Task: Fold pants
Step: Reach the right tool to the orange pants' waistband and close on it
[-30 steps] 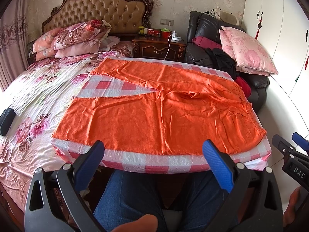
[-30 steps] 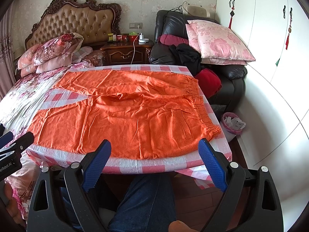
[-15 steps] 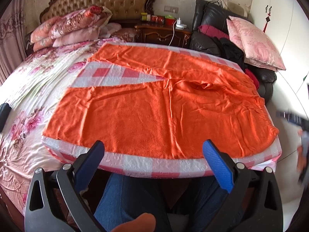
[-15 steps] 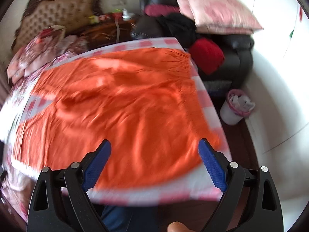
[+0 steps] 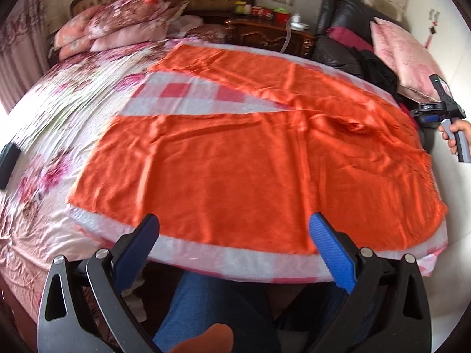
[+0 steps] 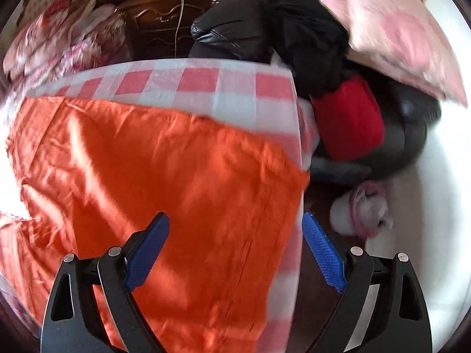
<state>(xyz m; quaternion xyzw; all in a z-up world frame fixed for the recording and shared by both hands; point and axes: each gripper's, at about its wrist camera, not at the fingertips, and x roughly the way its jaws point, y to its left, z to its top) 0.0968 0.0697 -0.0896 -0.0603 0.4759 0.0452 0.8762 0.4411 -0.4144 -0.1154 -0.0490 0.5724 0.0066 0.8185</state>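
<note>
Checkered table [image 5: 206,100], orange pants [image 5: 250,170] spread flat, both grippers' fingers [image 6: 147,253] apart, empty

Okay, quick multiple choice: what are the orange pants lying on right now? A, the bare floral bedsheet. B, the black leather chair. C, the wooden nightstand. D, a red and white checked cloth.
D: the orange pants lie spread flat on the red and white checked cloth, whose squares show between the legs and along the near edge.

Light: I see bright daylight; sunlit patches streak the orange pants [image 6: 153,176].
Glare: the white wall [image 6: 426,206] on my right view blows out.
Blur: my right view smears heavily; my left is softer only at the bed [image 5: 44,147].
Distortion: fisheye bending, dark corners on both.
</note>
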